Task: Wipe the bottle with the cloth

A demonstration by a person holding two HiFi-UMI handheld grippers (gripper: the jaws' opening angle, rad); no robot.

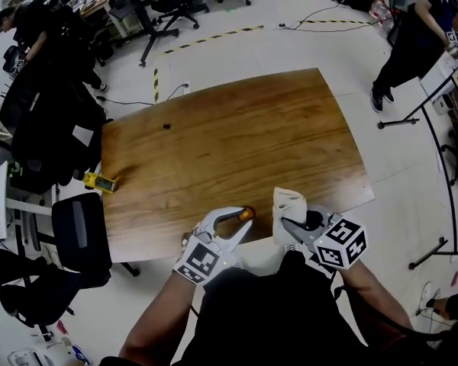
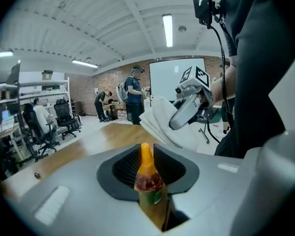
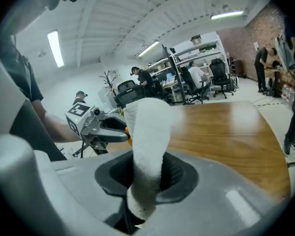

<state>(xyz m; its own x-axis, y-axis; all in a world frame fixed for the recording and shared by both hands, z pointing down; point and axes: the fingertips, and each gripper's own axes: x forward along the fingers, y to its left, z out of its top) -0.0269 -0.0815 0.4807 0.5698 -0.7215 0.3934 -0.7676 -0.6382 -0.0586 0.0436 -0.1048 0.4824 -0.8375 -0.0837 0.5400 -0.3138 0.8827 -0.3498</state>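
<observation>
White cloth (image 3: 145,146) stands up in a folded roll from the right claw (image 1: 294,223), whose jaws are clamped on its lower end; the bottle (image 2: 148,186), orange-capped with a reddish neck and a green label, is pinched by its body in the left claw (image 1: 240,218), cap pointing away from the hand; both hang over the near edge of the wooden table (image 1: 229,113), at about six o'clock of its top, with the cloth just beside the bottle at its three o'clock and, as far as I can tell, not yet touching it. To wipe well, I judge the free upper fold should be laid against the bottle's side and drawn along it, while the left grip stays firm and the bottle is turned to offer fresh faces; the slim neck may slip if pressed hard. Both forearms reach forward from the body; the left claw points towards one o'clock, slightly downward; the right points towards ten o'clock, so the two tips converge.
</observation>
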